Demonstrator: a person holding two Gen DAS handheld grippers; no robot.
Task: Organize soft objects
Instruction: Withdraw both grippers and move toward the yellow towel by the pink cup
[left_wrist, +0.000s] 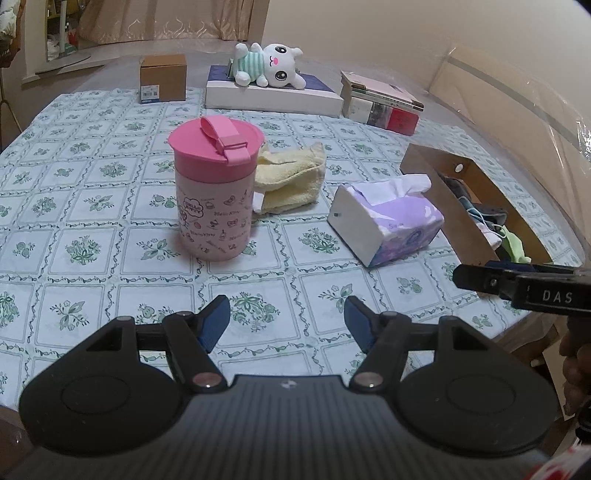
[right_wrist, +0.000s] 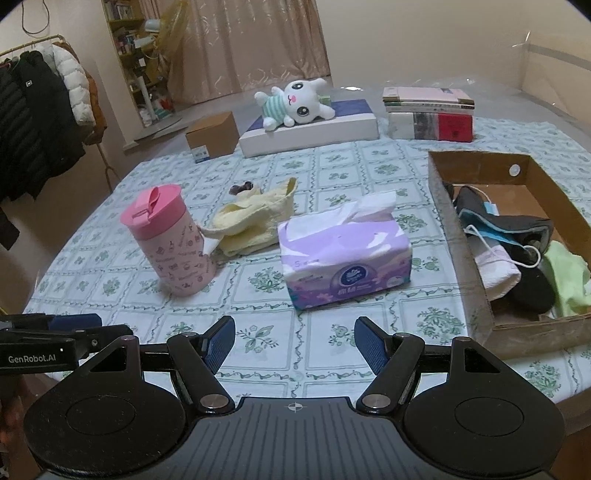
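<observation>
Yellow towel (right_wrist: 251, 225) is sitting mid-table, not yet in the cardboard box (right_wrist: 476, 295) at the right edge. Both the left gripper (left_wrist: 287, 317) and right gripper (right_wrist: 294, 341) are hanging wide open, gripping nothing, so I'm guessing the towel's getting grabbed next.

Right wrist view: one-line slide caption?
Open right gripper above the tablecloth, facing tissue pack, yellow towel, pink cup and cardboard tray.

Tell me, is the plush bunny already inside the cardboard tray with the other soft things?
No, the plush bunny lies on a flat white box at the table's far side, apart from the cardboard tray.
</observation>
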